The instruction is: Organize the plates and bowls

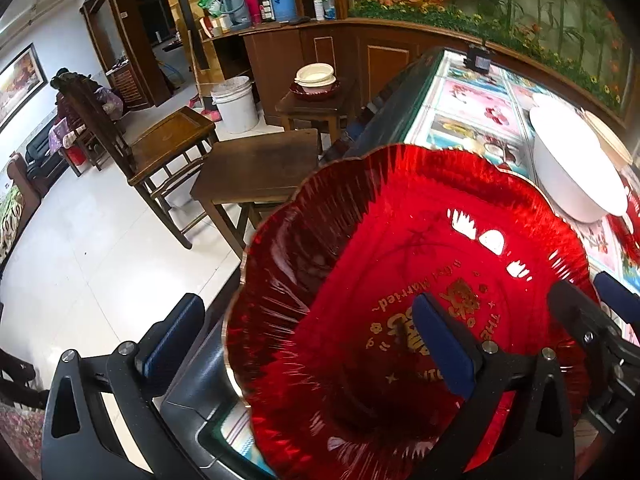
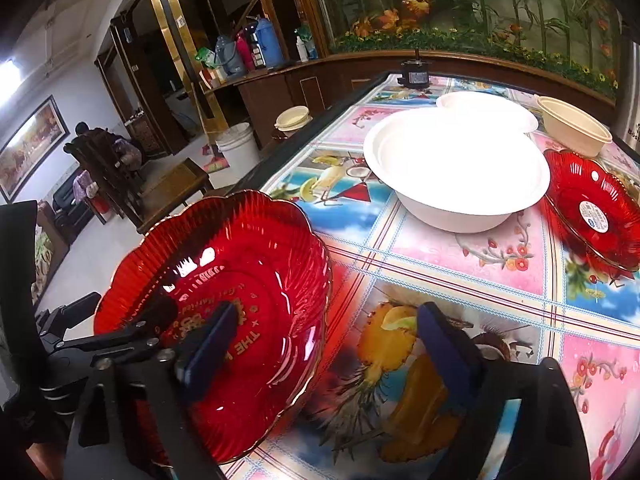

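Left hand-held gripper (image 1: 312,344): fingers spread wide. The red scalloped plate (image 1: 400,300) sits at the near left corner of the surface (image 2: 460,272), overhanging the edge. Its left rim lies in the gap between the left gripper's fingers; the right-hand pad (image 1: 440,344) is over the plate's printed centre, the left-hand pad outside the rim over the floor. No pinch visible; cannot tell whether the right-hand pad touches the plate.

Right hand-held gripper (image 2: 324,352): fingers spread, nothing pinched. The plate's right rim lies in the gap. Its left pad (image 2: 212,348) is over the plate's inside by the gold lettering, contact not discernible; the right pad is outside the rim, above the pineapple print on the cloth.

The two grippers straddle the same plate from opposite sides.

Ahead of the right gripper: large white bowl (image 2: 460,172) on the surface, well apart from the fingers. Behind it a white plate (image 2: 488,110); to the right of that a cream bowl (image 2: 572,124). A second red plate (image 2: 596,208) lies just right of the white bowl.
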